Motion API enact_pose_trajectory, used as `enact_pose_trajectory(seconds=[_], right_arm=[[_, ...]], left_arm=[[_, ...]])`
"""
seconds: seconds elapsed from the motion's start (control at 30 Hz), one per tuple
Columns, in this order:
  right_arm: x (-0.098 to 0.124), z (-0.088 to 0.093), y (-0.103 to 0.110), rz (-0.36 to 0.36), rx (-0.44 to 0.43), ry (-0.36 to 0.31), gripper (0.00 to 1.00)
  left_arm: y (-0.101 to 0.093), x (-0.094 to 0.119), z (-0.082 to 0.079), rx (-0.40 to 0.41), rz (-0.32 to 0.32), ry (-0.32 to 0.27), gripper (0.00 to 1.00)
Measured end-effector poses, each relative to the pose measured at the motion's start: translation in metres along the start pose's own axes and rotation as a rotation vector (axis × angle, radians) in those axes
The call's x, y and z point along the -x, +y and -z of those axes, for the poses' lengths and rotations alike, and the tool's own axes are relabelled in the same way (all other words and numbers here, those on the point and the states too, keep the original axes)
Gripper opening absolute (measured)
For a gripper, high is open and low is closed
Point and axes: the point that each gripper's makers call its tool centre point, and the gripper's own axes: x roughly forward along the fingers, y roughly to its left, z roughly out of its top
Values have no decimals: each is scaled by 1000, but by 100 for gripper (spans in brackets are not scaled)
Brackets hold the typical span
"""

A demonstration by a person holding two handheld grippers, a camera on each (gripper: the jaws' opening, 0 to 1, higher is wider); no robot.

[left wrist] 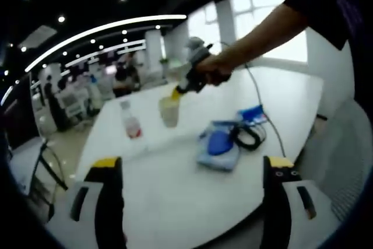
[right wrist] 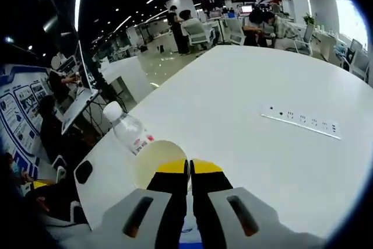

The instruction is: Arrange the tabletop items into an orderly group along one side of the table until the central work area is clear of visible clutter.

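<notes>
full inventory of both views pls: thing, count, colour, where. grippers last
table: 1, white, under everything
cup: 1, pale translucent, mid-table, rim pinched by the right gripper
bottle: 1, clear, white cap, red label, beside the cup
pouch: 1, light blue with a darker blue patch, near side of the table
cable: 1, black, coiled against the pouch
blue packet: 1, just beyond the cable
socket strip: 1, white, set in the tabletop
left gripper: yellow-tipped, open, above the table
right gripper: yellow-tipped, shut on the cup rim
person's hand: holding the right gripper
</notes>
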Motion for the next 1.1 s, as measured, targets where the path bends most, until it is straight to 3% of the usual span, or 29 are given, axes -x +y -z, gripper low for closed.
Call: enact_pose_trajectory(seconds=[0.33, 0.37, 0.5, 1.1], right_arm=[[-11, 9, 6, -8, -3, 28, 1], [-51, -1, -18, -11, -3, 35, 1], [-72, -2, -27, -11, -3, 46, 1], [-100, 6, -19, -14, 0, 85, 1]], left_arm=[[3, -1, 3, 4, -8, 12, 96], [3, -1, 3, 5, -8, 13, 96], [4, -2, 4, 5, -11, 17, 96], [7, -3, 8, 13, -26, 31, 94]])
